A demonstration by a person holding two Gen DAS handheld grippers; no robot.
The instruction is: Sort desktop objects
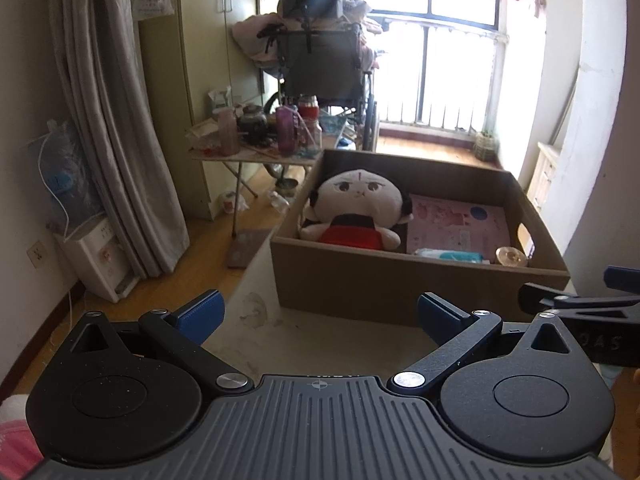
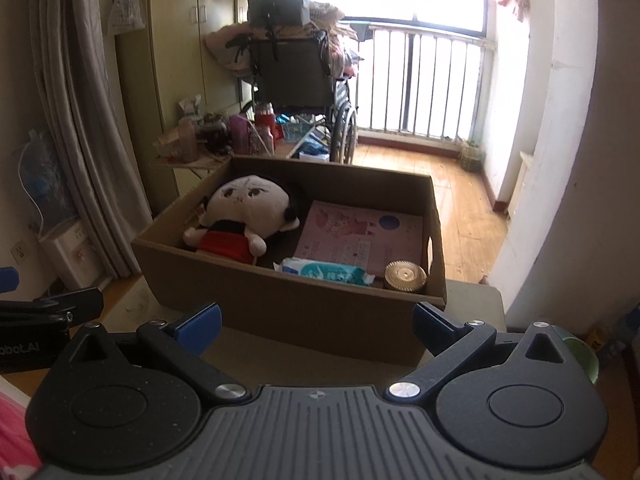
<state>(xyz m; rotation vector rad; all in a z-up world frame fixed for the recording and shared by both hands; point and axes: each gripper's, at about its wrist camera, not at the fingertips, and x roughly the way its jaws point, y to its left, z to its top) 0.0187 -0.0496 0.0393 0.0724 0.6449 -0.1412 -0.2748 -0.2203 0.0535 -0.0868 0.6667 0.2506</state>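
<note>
Left hand-held gripper [image 1: 320,316] first: its blue-padded fingers [image 1: 204,312] are spread wide, released, nothing between them, hovering over the pale, smudged counter [image 1: 280,344]. Straight ahead of it, just beyond the fingertips, sits the cardboard box [image 1: 360,284], its near wall facing the gripper. Inside, toward the left end, the plush doll [image 1: 358,208] lies on its back, big white face up, red body toward the near wall. To the doll's right a pink book [image 1: 456,224] lies flat on the box floor, and against the near wall, ahead and to the right of this gripper, there's a pack of wet wipes [image 1: 452,256] with a small round gold tin [image 1: 511,257] just beside it at the right end.

Now over to the right hand-held gripper [image 2: 316,322]: also released, fingers [image 2: 200,322] wide apart and empty, held just short of the same box's near wall [image 2: 280,304]. From here the doll [image 2: 244,216] is ahead and to the left, the book [image 2: 360,236] ahead and slightly right, the wipes [image 2: 328,272] nearly dead ahead against the near wall, and the gold tin [image 2: 405,276] just to their right in the near right corner. At the far left edge of this view the other gripper's black frame [image 2: 48,312] pokes in; the two are side by side.
</note>
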